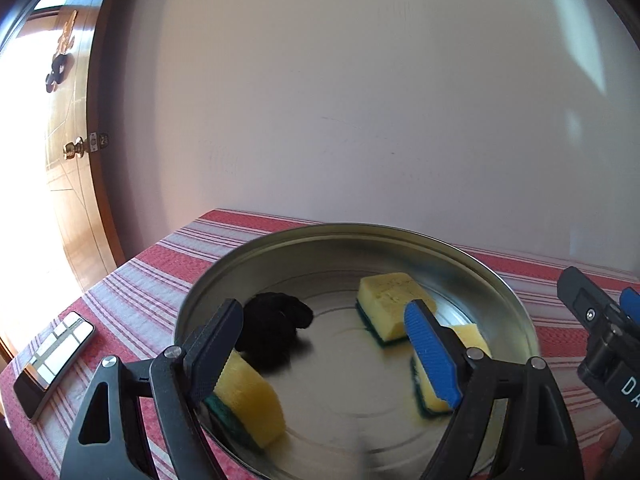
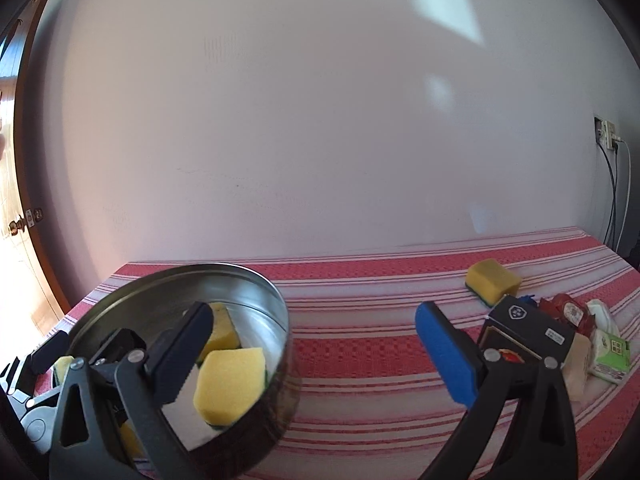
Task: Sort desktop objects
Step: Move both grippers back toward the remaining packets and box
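Yellow sponges (image 1: 390, 306) with green scrub bases lie in the steel tin (image 1: 496, 280); both tools spread, empty.

The round silver metal tin (image 1: 500, 280) is the landmark. Inside it, three yellow sponges with green backing (image 1: 384, 312) and a black bundle (image 1: 276, 328) leave only the middle of the floor bare. Right of the tin, the red striped tabletop (image 2: 360, 340) is free up to a lone yellow sponge (image 2: 492, 282) and a cluster of small boxes (image 2: 528, 328). Left of the tin lies a flat phone (image 1: 52, 360).
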